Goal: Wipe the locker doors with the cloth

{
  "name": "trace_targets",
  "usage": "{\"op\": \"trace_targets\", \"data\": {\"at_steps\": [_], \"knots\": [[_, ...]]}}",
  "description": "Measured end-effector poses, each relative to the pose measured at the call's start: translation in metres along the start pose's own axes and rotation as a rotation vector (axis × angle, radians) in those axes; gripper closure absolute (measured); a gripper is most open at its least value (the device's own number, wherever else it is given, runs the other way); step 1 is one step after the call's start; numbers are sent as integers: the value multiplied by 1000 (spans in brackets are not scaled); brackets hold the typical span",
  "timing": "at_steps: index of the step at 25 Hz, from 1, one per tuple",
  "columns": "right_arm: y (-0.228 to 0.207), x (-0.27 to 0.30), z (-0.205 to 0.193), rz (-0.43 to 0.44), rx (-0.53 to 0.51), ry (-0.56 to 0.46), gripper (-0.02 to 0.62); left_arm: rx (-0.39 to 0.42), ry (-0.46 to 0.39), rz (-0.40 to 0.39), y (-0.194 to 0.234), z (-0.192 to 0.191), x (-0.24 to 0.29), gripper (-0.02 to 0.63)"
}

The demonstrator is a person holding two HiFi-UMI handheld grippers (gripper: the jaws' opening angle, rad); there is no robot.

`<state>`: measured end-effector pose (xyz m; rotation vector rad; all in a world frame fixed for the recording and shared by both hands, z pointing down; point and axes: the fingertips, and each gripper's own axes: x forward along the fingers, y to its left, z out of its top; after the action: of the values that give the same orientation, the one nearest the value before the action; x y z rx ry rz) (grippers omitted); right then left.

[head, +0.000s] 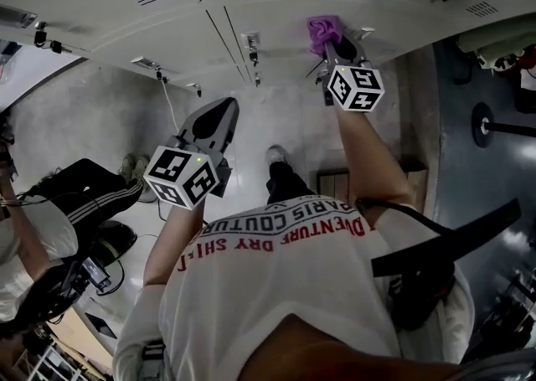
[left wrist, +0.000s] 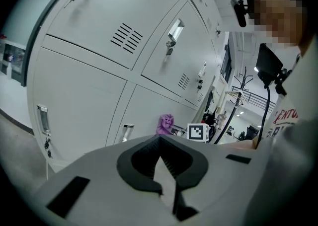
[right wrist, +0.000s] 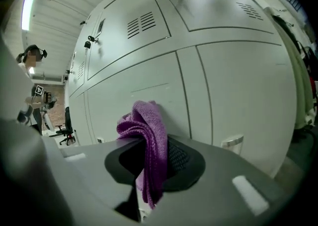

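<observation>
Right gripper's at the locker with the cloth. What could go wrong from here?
The purple knit cloth is bunched in the right gripper, one end dangling; rubbing against the pale grey locker door could drag it out.
The small metal handle beside it could snag the knit.

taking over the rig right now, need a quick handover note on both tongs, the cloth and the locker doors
Right tongs: shut on the purple cloth, raised to a lower locker door near its right edge. The cloth seems to touch the door.
Left tongs: shut, nothing between them, held back from the doors and lower than the right.
Done: cannot tell, since no door shows wipe marks.
Left: wipe across this door, then the other lower ones and the upper doors.
</observation>
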<state>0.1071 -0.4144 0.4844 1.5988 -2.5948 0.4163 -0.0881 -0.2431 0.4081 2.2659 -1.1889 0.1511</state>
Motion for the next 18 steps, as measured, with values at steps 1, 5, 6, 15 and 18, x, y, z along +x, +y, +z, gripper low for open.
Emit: {"op": "trace_targets", "data": {"at_steps": [1,5,6,15,18], "knots": [[-9,-4,2,-18,3,-4,543,6,3,-10,-4,0,3,607],[-45,-19,7,-92,3,-22,544,15,17,-26,-10,-2,9,607],[-52,-21,7,-107,0,-23,545,14,20,-25,-10,-3,10,607],[-63,-27,5,-137,-15,-23,545,13,16,-22,-9,-4,8,607],[-49,-32,2,-120,-25,-18,545,11,2,-10,-6,-2,1,606]]}}
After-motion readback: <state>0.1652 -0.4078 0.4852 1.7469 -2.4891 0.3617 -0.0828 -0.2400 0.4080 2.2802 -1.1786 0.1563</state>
